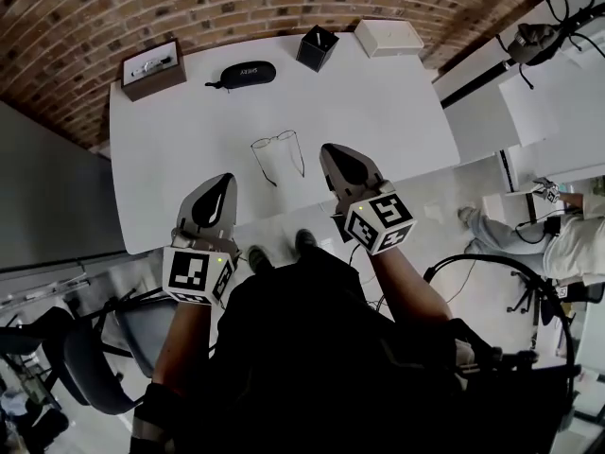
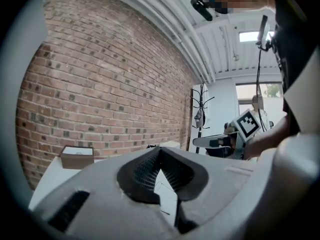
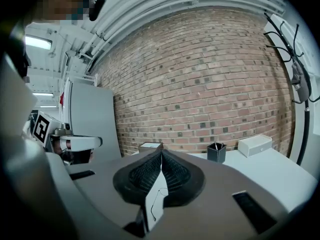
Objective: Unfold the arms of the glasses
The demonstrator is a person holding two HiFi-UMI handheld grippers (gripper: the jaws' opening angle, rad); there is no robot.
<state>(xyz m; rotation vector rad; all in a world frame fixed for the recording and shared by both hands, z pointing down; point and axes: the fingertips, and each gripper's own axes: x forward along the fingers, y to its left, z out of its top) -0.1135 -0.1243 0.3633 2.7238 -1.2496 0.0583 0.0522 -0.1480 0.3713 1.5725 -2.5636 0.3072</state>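
Glasses [image 1: 277, 152] lie on the white counter [image 1: 378, 112], arms seemingly spread open, though the thin wire is hard to read. They sit between the two grippers' tips, touching neither. The left gripper [image 1: 223, 183] has its jaws pressed together on nothing; the right gripper [image 1: 333, 154] is the same, jaws together and empty. Farther back stand a black case [image 1: 248, 73], a brown box [image 1: 151, 68], a black cup [image 1: 317, 47] and a white box [image 1: 388, 38].
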